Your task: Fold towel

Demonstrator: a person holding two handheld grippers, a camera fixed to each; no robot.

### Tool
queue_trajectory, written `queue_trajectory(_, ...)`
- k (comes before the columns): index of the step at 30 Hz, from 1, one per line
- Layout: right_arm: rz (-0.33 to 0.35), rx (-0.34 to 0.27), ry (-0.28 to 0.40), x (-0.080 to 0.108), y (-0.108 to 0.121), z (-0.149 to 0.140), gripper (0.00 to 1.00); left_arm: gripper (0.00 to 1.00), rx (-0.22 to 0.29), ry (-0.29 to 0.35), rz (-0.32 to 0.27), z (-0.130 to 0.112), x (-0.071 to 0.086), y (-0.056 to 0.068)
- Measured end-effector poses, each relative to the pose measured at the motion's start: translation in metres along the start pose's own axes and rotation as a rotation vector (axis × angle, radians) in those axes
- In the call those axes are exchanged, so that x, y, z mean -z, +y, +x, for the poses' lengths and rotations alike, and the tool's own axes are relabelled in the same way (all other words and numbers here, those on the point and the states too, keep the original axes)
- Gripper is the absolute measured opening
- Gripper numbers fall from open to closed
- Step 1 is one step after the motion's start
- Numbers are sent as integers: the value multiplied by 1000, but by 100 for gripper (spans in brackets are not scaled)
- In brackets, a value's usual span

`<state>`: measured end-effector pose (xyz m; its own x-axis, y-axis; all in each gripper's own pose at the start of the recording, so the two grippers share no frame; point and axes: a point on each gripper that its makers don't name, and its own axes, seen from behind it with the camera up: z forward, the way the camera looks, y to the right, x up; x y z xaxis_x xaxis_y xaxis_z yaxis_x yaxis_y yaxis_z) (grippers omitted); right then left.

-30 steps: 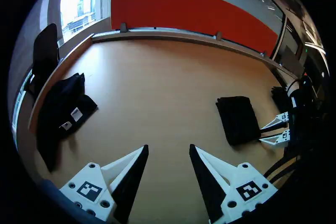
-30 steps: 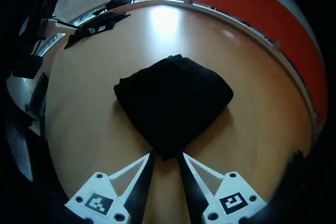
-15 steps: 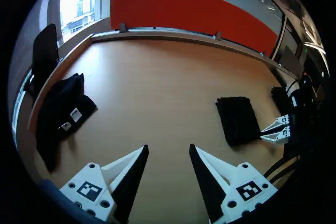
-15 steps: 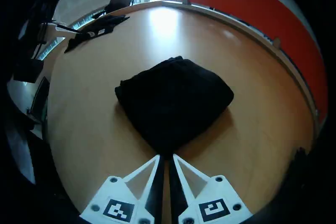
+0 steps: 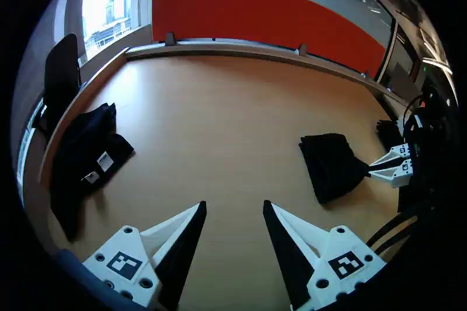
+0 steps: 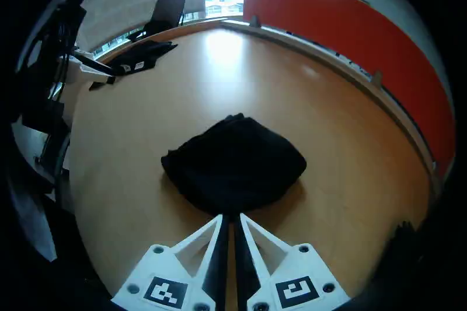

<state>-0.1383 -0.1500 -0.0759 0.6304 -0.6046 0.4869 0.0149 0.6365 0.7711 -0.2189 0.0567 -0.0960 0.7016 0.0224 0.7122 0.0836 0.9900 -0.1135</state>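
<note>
The left gripper (image 5: 233,209) hangs unmoved over the worktop (image 5: 233,112) by its near edge, fingers apart. The right gripper (image 6: 229,220), open a second ago, is now pinched on the near corner of the towel (image 6: 233,162) and has lifted it; the towel sits toward the right edge. At the left edge, dark clothes (image 5: 87,147) carry white tags (image 5: 105,160), unreadable. A red screen (image 5: 262,16) lines the far edge.

daylight floods in from the windows (image 5: 111,13) at the far end, blown out to white in both views. it lays a pale sheen across the wooden table (image 6: 227,48). the black towel (image 6: 233,165) reads as a detail-less mass with a soft shadow. fisheye bending curves the edges; focus is sharp.
</note>
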Motion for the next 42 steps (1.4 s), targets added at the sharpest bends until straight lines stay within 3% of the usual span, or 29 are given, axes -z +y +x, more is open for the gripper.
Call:
queue_trajectory(12, -36, 43, 107, 17, 15, 60, 5, 71, 0, 13, -1, 4, 2, -1)
queue_trajectory(26, -93, 68, 244, 55, 39, 138, 5, 71, -4, 31, -3, 11, 6, 2)
queue_trajectory(42, -176, 19, 261, 85, 81, 138, 5, 71, -23, 41, -18, 19, 5, 8)
